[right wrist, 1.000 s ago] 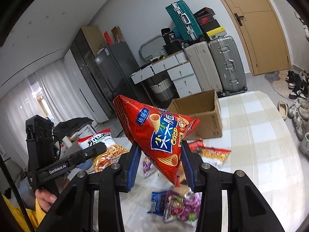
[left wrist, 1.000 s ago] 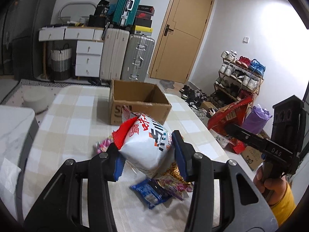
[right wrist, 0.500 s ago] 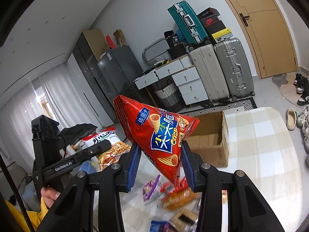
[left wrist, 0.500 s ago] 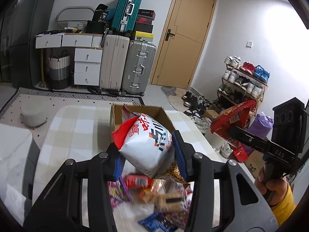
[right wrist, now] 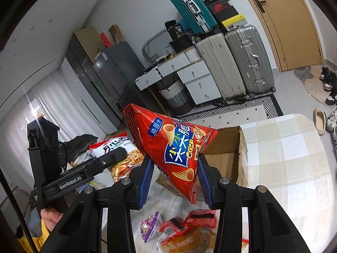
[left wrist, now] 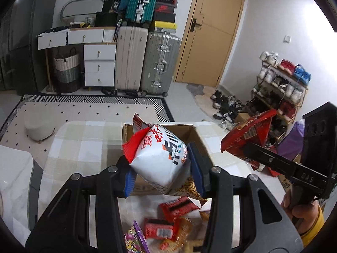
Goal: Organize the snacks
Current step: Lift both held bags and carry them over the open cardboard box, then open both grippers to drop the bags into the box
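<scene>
Snacks, two at once: my left hand-held gripper [left wrist: 161, 171] is pinching a puffy white bag [left wrist: 160, 158] with red and black print across its middle, both blue pads pressed into its sides so it hangs clear of the worktop [left wrist: 84, 143]. My right hand-held gripper [right wrist: 174, 181] is clamped on the lower corner of a red cone-crisp bag [right wrist: 170, 145], and that bag stands up above the jaws, tilted to the left. I hold each by a narrow part because these air-filled packets are slippery and would squash if gripped at the fat belly.

Both bags ride high and in front of the open cardboard box [left wrist: 189, 135], which sits on the checked cloth near the far end of the worktop. From the left view the white bag lines up just in front of the box mouth; from the right view the red bag covers the box's near left corner [right wrist: 227, 147]. I reckon that is the drop spot, and the height is there so the bags clear the rim.

Below the jaws a loose pile of small packets [right wrist: 185, 229] lies waiting, red ones and a purple one, so plenty is left to sort. Next I judge each bag needs to be over the opening before I let go, one at a time, or they may catch on the box wall
</scene>
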Available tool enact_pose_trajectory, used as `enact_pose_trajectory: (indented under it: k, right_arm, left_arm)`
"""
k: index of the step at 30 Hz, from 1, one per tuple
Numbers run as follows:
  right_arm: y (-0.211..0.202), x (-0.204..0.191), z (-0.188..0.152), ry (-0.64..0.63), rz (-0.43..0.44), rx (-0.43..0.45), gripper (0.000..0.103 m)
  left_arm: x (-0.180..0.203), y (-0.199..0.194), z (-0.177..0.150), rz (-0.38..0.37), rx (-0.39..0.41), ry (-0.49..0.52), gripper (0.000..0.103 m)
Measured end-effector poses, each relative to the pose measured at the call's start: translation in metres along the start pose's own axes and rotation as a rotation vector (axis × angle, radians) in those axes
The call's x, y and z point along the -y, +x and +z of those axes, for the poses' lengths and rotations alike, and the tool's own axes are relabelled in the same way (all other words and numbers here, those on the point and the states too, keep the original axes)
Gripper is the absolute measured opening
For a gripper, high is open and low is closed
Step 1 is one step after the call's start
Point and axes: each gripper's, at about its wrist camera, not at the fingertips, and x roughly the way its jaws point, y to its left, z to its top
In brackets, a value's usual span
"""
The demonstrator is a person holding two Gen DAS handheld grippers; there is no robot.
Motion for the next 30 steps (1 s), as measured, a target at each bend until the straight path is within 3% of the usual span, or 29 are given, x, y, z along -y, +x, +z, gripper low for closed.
enact_pose_trajectory:
  k: [9, 15, 21, 30]
  right_arm:
    - [0.055, 0.024, 0.007, 0.034, -0.003, -0.069, 0.041]
    - [0.082, 0.04, 0.001, 0.047, -0.023, -0.126, 0.041]
    - [0.101, 0.051, -0.004, 0.05, -0.04, -0.169, 0.041]
    - [0.123, 0.055, -0.01, 0.027, -0.093, -0.214, 0.042]
  left_arm:
    - [-0.016, 0.124, 0.035, 0.005, -0.13, -0.015, 0.041]
    - [-0.025, 0.201, 0.031, 0.018, -0.211, -0.016, 0.041]
    - [-0.039, 0.256, 0.02, 0.03, -0.268, -0.04, 0.042]
    - [-0.054, 0.297, -0.003, 0.035, -0.309, -0.054, 0.042]
